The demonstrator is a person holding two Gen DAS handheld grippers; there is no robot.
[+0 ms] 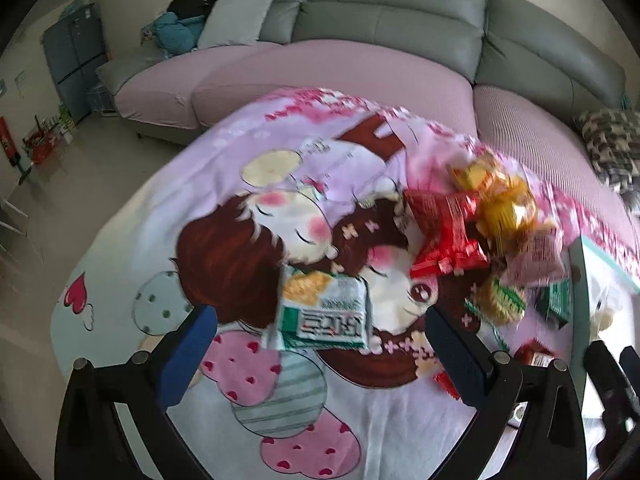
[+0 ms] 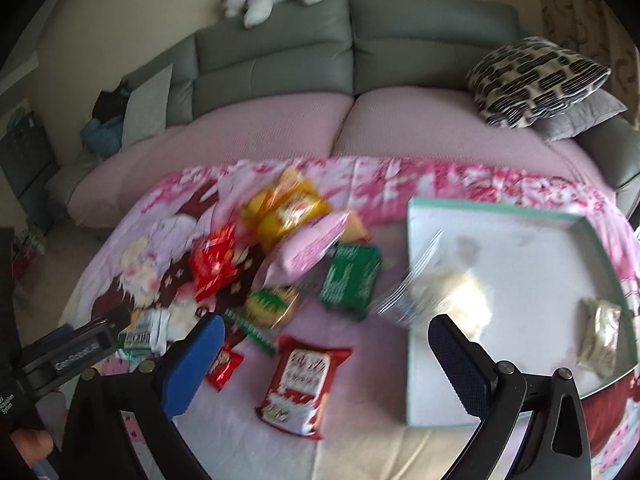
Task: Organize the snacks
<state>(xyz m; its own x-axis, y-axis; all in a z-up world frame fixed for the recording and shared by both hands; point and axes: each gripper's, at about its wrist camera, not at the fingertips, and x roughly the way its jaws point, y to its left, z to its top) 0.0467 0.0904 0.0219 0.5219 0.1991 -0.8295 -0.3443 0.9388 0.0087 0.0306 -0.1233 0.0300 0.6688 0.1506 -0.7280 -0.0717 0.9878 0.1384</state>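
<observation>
L gripper (image 1: 320, 344) hovers over a green-white packet (image 1: 324, 312) lying flat on the cloth-covered desk (image 1: 140, 240); jaws released, wide apart, one each side of the packet, not touching it. R gripper (image 2: 326, 348) also has jaws released, nothing between them, and sits between the snack pile and the tray (image 2: 412, 360).

Snacks: red bag (image 2: 214, 264), yellow bags (image 2: 286, 208), pink bag (image 2: 308, 248), green pack (image 2: 352, 280), red-white bag (image 2: 300, 384) are loose on the cloth, left of the tray. Tray already holds a clear-wrapped pale item (image 2: 452, 296) & a grey-brown packet (image 2: 600, 332).

Likely step: L picks the green-white packet. To do it well: drop straight down, centre it between the jaws, pinch across the short width rather than the crimped ends. It lies flat, so one finger may need to get under an edge, w/o bunching the cloth. Squeeze lightly, contents prob. brittle. Frames are blurred, so slow down before closing. Keep R clear of L's path to the tray.
</observation>
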